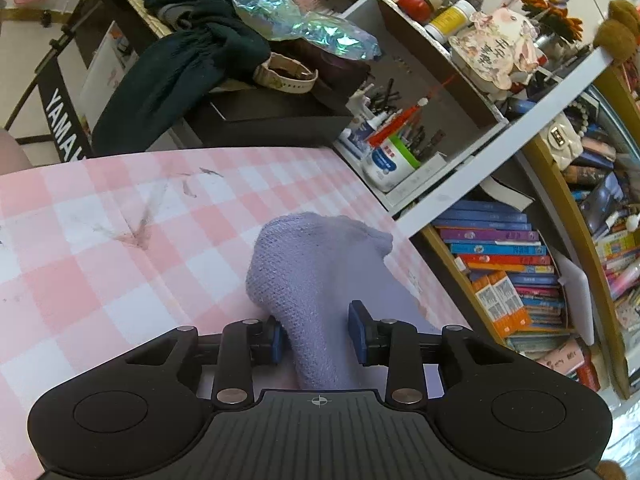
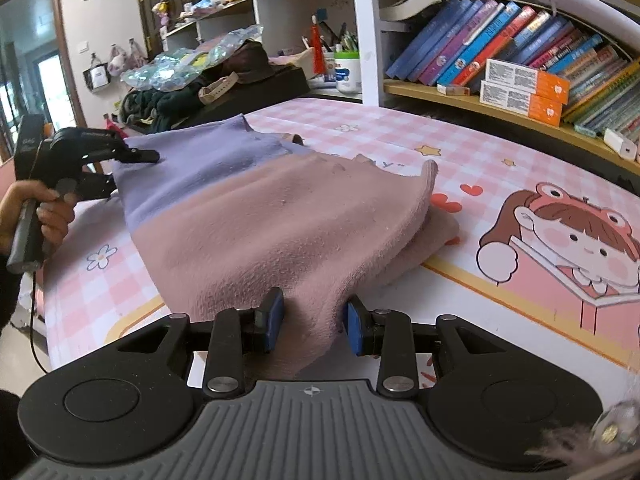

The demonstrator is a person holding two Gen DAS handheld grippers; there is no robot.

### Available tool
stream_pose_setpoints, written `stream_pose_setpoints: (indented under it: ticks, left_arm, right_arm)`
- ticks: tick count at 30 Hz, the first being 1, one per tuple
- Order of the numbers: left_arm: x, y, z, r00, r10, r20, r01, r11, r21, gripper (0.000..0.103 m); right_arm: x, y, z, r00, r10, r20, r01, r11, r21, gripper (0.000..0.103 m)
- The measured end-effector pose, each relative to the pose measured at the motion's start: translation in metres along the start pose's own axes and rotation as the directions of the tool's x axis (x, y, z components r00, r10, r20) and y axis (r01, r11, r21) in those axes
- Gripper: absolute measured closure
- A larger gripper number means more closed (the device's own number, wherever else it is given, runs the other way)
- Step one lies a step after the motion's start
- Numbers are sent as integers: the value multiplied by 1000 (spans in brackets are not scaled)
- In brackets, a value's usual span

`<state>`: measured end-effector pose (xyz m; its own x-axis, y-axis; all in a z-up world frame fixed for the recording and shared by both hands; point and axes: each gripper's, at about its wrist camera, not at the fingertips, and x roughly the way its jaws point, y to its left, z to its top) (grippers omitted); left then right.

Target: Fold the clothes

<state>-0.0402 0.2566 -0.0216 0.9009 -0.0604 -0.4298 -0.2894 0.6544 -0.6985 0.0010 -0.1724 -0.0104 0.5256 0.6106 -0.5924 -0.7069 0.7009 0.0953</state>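
Note:
A two-tone fleece garment (image 2: pixel 280 208), lilac at one end and dusty pink at the other, hangs stretched between both grippers above the pink checked table cover (image 2: pixel 400 132). My right gripper (image 2: pixel 312 324) is shut on a bunched pink edge. In the left wrist view the lilac end (image 1: pixel 316 264) rises as a hump in front of my left gripper (image 1: pixel 316 336), and a bunched strip of it fills the gap between the blue pads. The right wrist view shows the left gripper (image 2: pixel 134 170) at the far left, one finger over and one under the lilac corner. A folded pink layer lies on the table beneath.
A person's hand (image 2: pixel 48 208) holds the left gripper's handle. Dark clothes and crinkled foil wrap (image 1: pixel 192 52) are piled behind the table. A white bottle and pen holder (image 1: pixel 388 160) stand at the table's far edge. Shelves of books (image 2: pixel 520 60) line the right side.

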Motion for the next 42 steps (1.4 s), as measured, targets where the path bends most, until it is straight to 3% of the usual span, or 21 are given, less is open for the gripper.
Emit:
stream_pose_setpoints:
  ticks: [10, 13, 18, 22, 25, 31, 37, 39, 42]
  left_arm:
    - [2, -1, 1, 1000, 17, 6, -17, 999, -30, 71]
    - [2, -2, 1, 1000, 23, 6, -22, 999, -31, 71]
    - [2, -1, 2, 1000, 20, 8, -20, 999, -42, 72]
    - [3, -1, 1, 1000, 23, 15, -23, 999, -38, 75]
    - [4, 1, 2, 1000, 21, 16, -20, 999, -43, 79]
    - [4, -1, 2, 999, 16, 28, -15, 999, -36, 87]
    - [-20, -46, 7, 995, -68, 80, 60, 993, 98, 89]
    - [-27, -72, 5, 991, -101, 86, 84, 979, 184, 89]
    - [-35, -115, -6, 983, -165, 81, 130, 935, 330, 89]
  right_arm:
    - [-11, -7, 13, 996, 27, 89, -4, 968, -250, 66]
    - [-11, -10, 16, 993, 29, 111, 4, 958, -287, 54]
    - [-16, -25, 17, 989, 54, 137, -22, 975, -220, 53]
    - [-10, -23, 12, 992, 108, 65, -90, 968, -234, 54]
    - [-1, -24, 6, 992, 128, 15, -121, 963, -240, 41]
    - [2, -29, 0, 988, 155, 16, -149, 969, -197, 40]
    - [2, -37, -3, 984, 175, 27, -168, 972, -166, 40]
    - [2, -36, -2, 985, 173, 28, -166, 972, -169, 40]
    - [2, -37, -2, 985, 171, 29, -163, 971, -173, 40]
